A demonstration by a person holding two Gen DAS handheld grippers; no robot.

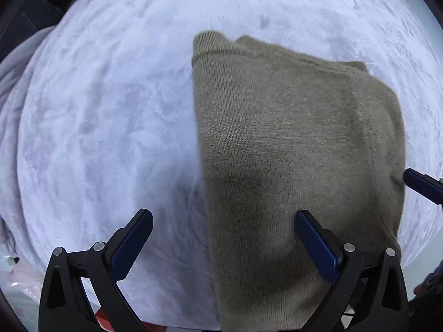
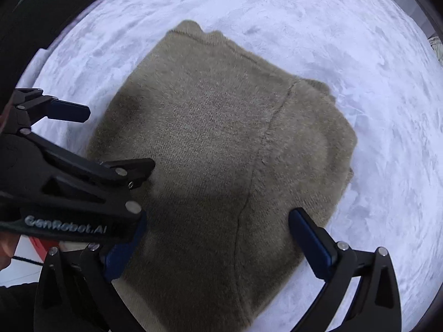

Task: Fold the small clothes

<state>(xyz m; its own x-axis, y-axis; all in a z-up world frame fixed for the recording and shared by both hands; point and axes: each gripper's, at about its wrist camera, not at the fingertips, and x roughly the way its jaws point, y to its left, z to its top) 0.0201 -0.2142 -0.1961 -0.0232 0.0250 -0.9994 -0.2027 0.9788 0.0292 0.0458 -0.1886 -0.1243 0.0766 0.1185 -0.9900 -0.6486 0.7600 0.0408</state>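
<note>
An olive-brown knitted garment (image 1: pixel 290 149) lies folded into a thick flat block on a pale lilac plush blanket (image 1: pixel 110 110). It also shows in the right wrist view (image 2: pixel 216 149). My left gripper (image 1: pixel 224 215) is open and empty, hovering over the garment's left edge: one finger over the blanket, the other over the knit. My right gripper (image 2: pixel 218 218) is open and empty above the garment's near part. The left gripper also shows in the right wrist view (image 2: pixel 119 138), at the garment's left side. A right gripper fingertip (image 1: pixel 420 185) shows at the garment's right edge.
The blanket (image 2: pixel 360 55) covers the whole work surface around the garment. Dark objects (image 1: pixel 25 25) sit past its far left edge. Pale plastic and something red (image 1: pixel 102 318) lie by the near edge. A bit of beige cloth (image 2: pixel 437 49) shows at the far right.
</note>
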